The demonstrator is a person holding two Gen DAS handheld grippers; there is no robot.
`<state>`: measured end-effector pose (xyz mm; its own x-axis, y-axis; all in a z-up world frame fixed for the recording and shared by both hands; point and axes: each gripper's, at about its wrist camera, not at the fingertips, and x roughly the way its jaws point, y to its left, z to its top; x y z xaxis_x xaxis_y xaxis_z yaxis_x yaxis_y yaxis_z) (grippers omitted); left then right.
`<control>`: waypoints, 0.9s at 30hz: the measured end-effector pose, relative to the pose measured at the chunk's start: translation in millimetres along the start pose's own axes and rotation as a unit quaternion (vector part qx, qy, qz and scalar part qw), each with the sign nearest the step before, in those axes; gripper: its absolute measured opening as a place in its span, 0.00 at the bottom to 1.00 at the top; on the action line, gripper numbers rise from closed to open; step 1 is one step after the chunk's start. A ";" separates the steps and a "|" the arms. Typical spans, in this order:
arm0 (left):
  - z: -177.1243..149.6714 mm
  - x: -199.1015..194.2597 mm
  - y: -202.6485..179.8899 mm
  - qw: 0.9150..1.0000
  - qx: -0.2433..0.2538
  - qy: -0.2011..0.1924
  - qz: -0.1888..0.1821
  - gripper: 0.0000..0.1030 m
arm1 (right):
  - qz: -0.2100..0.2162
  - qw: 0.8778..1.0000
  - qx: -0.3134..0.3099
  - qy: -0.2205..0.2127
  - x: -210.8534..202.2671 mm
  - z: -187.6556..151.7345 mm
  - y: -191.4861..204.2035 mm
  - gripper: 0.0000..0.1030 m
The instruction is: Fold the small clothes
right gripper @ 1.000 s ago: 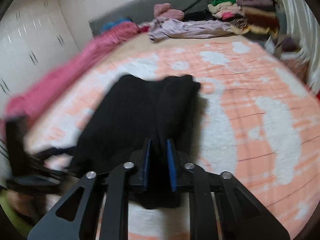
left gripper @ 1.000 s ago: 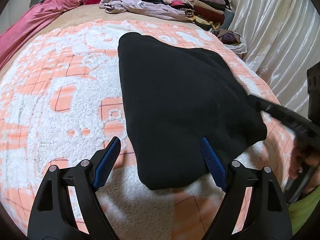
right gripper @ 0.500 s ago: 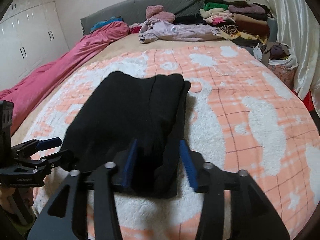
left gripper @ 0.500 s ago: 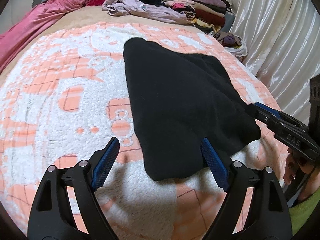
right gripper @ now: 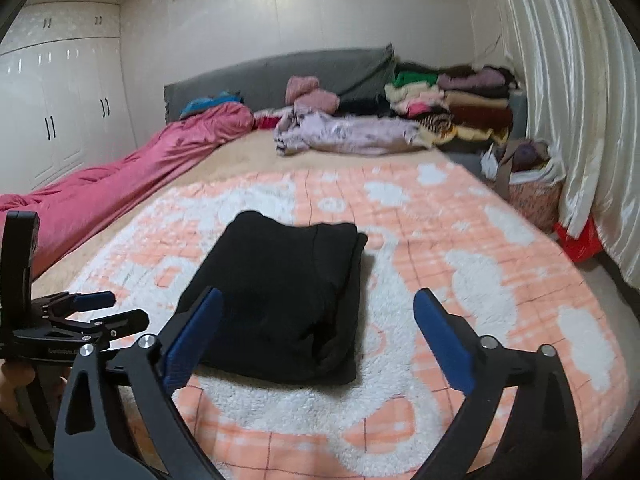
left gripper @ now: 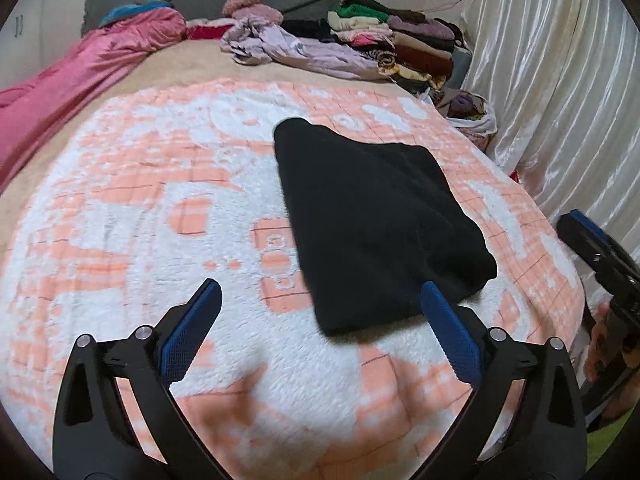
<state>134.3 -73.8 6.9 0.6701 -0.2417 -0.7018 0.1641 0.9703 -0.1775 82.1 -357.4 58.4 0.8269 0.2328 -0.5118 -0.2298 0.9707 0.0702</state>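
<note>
Garment: black folded garment (left gripper: pixel 372 232) lies flat on orange-and-white blanket (left gripper: pixel 140 208), mid-bed, nothing touching it.
Left gripper (left gripper: pixel 320 332): jaws wide apart, just been opening further; nothing between them, garment's near corner just ahead of right pad.
Right gripper (right gripper: pixel 316 328): jaws just been opening, now spread wide; garment's near edge shows between the pads in view, but pads don't press it.
Stage: fold looks finished, bundle free of both grippers.
Risk 1: thick right-hand edge looks bulky, prob. springs open if bundle is nudged.
Risk 2: fluffy blanket could snag a pad coming in low, dragging bundle askew.
Risk 3: lifting by one corner only would likely unroll layers.
</note>
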 end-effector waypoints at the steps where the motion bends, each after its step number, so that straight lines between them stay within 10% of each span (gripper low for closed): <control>1: -1.7 -5.0 -0.2 1.000 0.002 -0.003 0.004 0.91 | -0.002 1.000 -0.005 -0.004 -4.2 -0.4 2.2 0.94; 27: -78.8 -54.4 20.4 0.999 -0.012 -0.014 0.033 0.91 | -0.039 0.999 -0.013 0.007 -42.6 -68.1 23.9 0.96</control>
<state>44.1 -41.2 -12.9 0.6983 -0.1767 -0.6937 0.1013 0.9837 -0.1486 6.4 -348.2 23.5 0.8357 0.1552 -0.5268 -0.1780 0.9840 0.0075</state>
